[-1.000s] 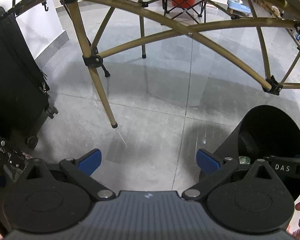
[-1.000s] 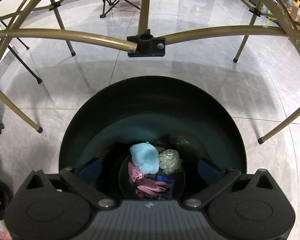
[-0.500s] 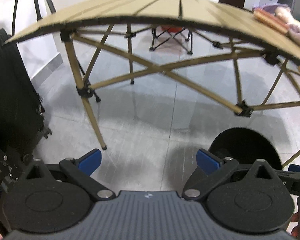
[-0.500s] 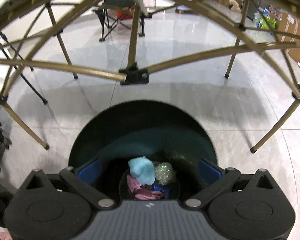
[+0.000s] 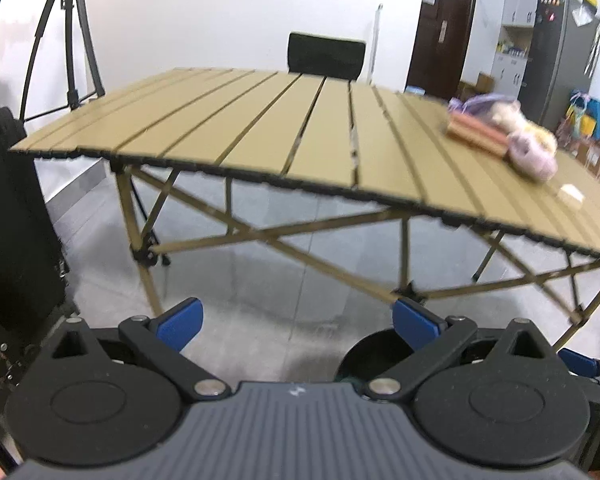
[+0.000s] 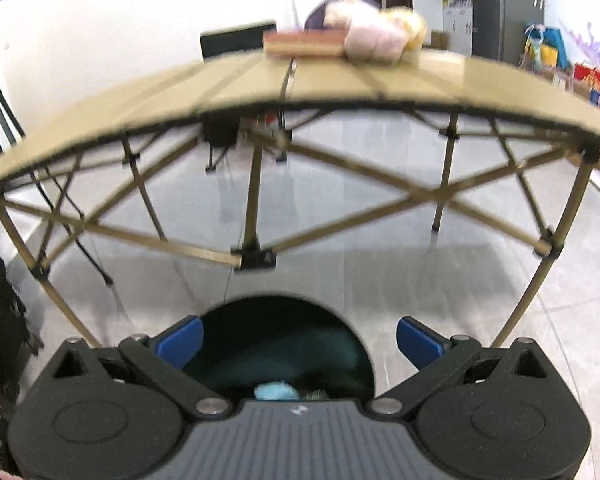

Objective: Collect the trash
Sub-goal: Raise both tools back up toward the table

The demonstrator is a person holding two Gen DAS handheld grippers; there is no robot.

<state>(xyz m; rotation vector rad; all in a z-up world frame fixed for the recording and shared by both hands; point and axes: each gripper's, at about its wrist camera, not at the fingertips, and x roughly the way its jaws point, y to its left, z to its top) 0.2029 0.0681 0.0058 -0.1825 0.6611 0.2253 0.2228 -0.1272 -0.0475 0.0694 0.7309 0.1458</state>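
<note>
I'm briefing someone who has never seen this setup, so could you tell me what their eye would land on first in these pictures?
Most likely the tan slatted folding table filling the middle of both views, with a blurred heap of pastel bundles on its far right part. Next, the black bin on the floor just ahead of the open right gripper, with a light blue wad inside. The left gripper is open and empty above bare grey floor.

Left tongs (image 5: 296,322) spread wide, empty, above grey floor (image 5: 260,280). Ahead, slatted tan counter (image 5: 284,136) carrying a pink-and-cream bundle (image 5: 508,136) near its right end. Black bin (image 5: 374,354) low, just right of centre. Tripod (image 5: 70,40) far left.
</note>
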